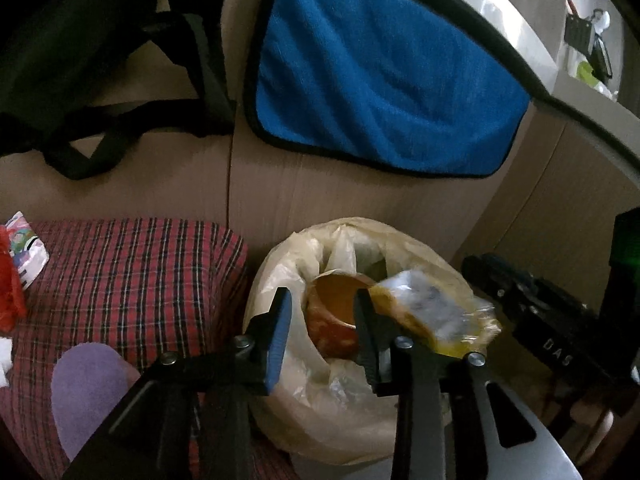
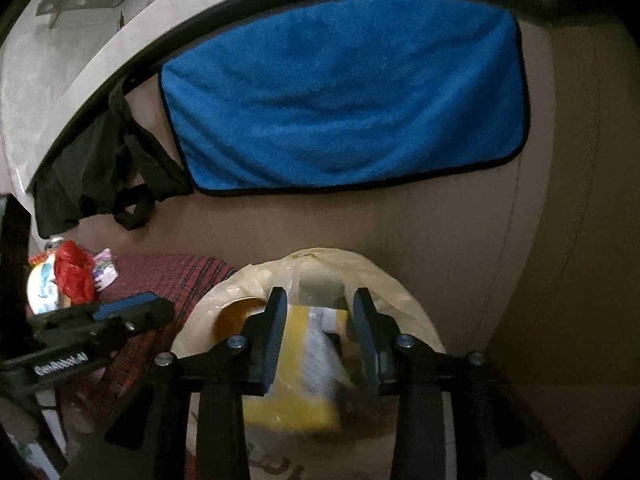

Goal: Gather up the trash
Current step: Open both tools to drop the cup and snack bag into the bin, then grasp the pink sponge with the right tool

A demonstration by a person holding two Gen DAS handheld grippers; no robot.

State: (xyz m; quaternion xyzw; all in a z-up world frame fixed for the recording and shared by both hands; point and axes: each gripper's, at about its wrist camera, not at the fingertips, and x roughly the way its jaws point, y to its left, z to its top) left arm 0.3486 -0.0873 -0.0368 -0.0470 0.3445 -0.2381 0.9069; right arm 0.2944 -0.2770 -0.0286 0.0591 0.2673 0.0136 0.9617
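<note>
At the far left of the dim scene, a red crumpled wrapper and a pale patterned packet lie on a red plaid cloth, with a black bag hanging on the brown cardboard wall above. A lilac rounded shape sits on the plaid in the left wrist view; what it is cannot be told. Just right of the cloth stands a bin lined with a translucent plastic bag, its mouth open. Over it hangs the left gripper, its jaws moderately apart with nothing pressed between them; an orange cup-like piece of trash lies in the bag beyond them. Further right, the right gripper also stands partly open above the bin, and a blurred yellow packet with a silvery wrap shows between its jaws, not clamped, over the bag's opening. A blue towel with black edging hangs on the cardboard above the bin.
</note>
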